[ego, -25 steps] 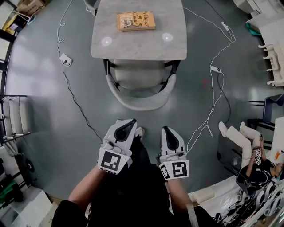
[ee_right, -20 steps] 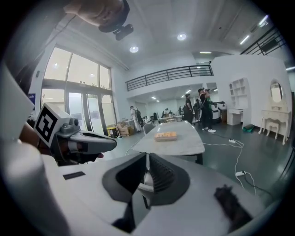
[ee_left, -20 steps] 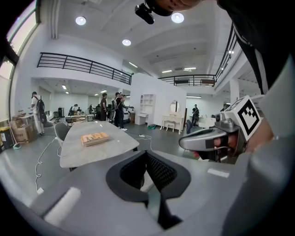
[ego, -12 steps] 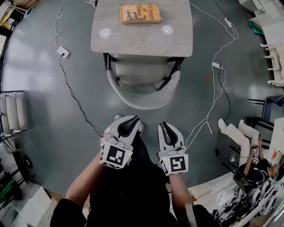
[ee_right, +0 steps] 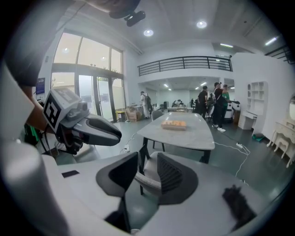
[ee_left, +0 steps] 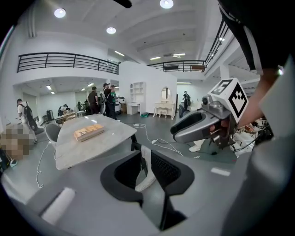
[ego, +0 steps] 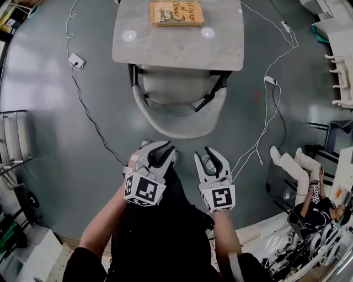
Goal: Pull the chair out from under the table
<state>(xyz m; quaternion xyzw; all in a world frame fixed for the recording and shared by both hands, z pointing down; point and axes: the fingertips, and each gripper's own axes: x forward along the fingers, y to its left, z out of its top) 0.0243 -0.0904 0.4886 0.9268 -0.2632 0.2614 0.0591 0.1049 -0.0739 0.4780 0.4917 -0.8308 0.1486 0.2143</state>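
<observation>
A pale grey chair (ego: 179, 125) with a curved backrest stands tucked under the grey marble table (ego: 176, 50), and a tan book (ego: 177, 13) lies on the table's far part. Both grippers hover side by side short of the backrest, touching nothing. My left gripper (ego: 160, 148) has its jaws opening, with only air between them. My right gripper (ego: 203, 154) is also opening and empty. In the left gripper view the chair (ee_left: 146, 179) shows through the gap of the left gripper (ee_left: 144, 159). Likewise the right gripper (ee_right: 147, 161) frames the chair (ee_right: 147, 183).
White cables trail over the floor at left (ego: 83, 104) and right (ego: 265, 121), with a power adapter (ego: 75, 60) beside the table. A person (ego: 309, 190) sits on the floor at the right. Shelving (ego: 14, 143) lines the left edge; white furniture (ego: 336, 55) stands far right.
Both grippers' jaws have parted from shut to open. Both hands have sunk and edged a little toward the chair's backrest.
</observation>
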